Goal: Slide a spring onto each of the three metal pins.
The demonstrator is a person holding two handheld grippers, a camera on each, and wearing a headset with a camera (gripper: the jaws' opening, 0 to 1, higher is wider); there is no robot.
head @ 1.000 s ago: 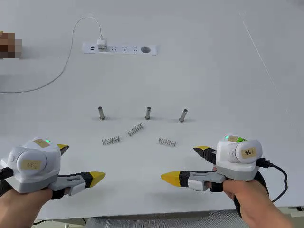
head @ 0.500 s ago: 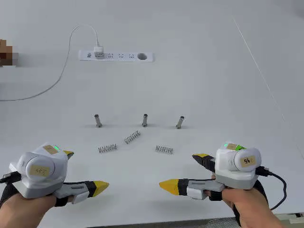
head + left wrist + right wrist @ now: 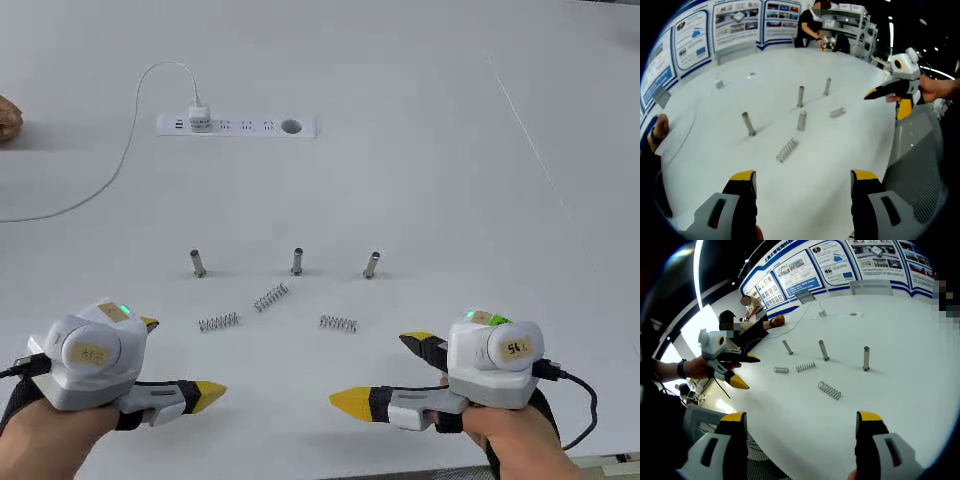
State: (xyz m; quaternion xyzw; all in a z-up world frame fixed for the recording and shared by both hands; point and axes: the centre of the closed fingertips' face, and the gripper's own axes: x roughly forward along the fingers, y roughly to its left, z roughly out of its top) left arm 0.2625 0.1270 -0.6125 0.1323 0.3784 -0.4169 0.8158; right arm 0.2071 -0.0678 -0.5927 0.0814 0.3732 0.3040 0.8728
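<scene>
Fingers [image 3: 205,394] spread on left gripper [image 3: 180,357] and right gripper [image 3: 374,371]; coiled springs [image 3: 338,323] lie beside bare pins [image 3: 297,261]

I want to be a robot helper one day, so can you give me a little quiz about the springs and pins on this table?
1. Pick one. The middle spring lies: A) on a pin, B) flat on the table, C) inside a gripper.
2. True or false: the left pin already wears a spring.
3. Fill the gap: the left gripper and the right gripper both have their jaws ____.
Key: 1 B; 2 false; 3 open.
</scene>
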